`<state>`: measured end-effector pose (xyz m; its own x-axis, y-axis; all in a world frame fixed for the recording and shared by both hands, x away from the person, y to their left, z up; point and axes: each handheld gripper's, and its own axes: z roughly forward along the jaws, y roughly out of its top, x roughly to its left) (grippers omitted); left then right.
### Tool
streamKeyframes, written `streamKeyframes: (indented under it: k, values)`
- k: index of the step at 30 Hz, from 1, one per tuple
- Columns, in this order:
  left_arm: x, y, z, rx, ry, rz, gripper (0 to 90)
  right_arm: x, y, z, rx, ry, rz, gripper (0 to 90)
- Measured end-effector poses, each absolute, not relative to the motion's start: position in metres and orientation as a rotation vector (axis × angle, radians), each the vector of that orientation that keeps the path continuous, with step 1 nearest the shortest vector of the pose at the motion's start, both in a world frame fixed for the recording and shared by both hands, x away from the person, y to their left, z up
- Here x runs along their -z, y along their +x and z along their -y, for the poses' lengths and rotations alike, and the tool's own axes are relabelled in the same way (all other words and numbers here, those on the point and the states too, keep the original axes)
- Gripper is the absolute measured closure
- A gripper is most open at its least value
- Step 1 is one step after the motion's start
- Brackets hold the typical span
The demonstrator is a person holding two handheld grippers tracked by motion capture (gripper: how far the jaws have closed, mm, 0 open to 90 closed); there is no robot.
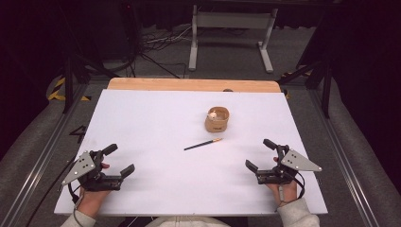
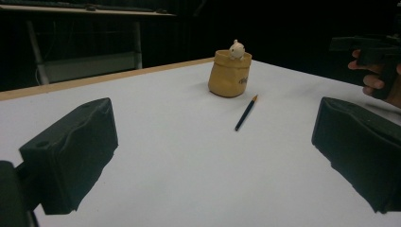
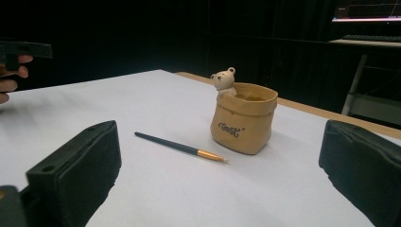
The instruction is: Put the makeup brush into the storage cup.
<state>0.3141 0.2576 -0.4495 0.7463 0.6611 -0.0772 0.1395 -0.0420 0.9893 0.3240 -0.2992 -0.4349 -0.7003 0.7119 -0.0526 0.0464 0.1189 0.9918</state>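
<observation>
Nearest the lens, we hold the left gripper (image 1: 118,161) and the right gripper (image 1: 261,153) at the near edge of the white table (image 1: 151,118), both with jaws spread wide and empty. Between and beyond them stands a tan bag-shaped pot (image 1: 217,119) with a bear figure (image 3: 223,81) at its rim; a dark pencil (image 1: 203,144) lies just before it, apart.
</observation>
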Motion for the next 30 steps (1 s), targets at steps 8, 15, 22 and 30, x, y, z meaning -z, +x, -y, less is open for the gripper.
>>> streamKeyframes:
  k: [8, 15, 22, 30]
  values:
    - [0.443, 0.313, -0.256, -0.462, 1.56, -0.666, 1.6, 0.434, 0.323, 0.298, -1.628, 0.719, -1.876, 0.2]
    - [0.437, 0.322, -0.246, -0.42, 1.553, -0.656, 1.3, 0.434, 0.322, 0.3, -1.633, 0.728, -1.875, 0.2]
    - [0.43, 0.332, -0.234, -0.381, 1.543, -0.64, 1.2, 0.435, 0.322, 0.301, -1.63, 0.742, -1.878, 0.0]
    - [0.425, 0.346, -0.218, -0.352, 1.554, -0.622, 1.0, 0.436, 0.324, 0.301, -1.645, 0.74, -1.873, 0.0]
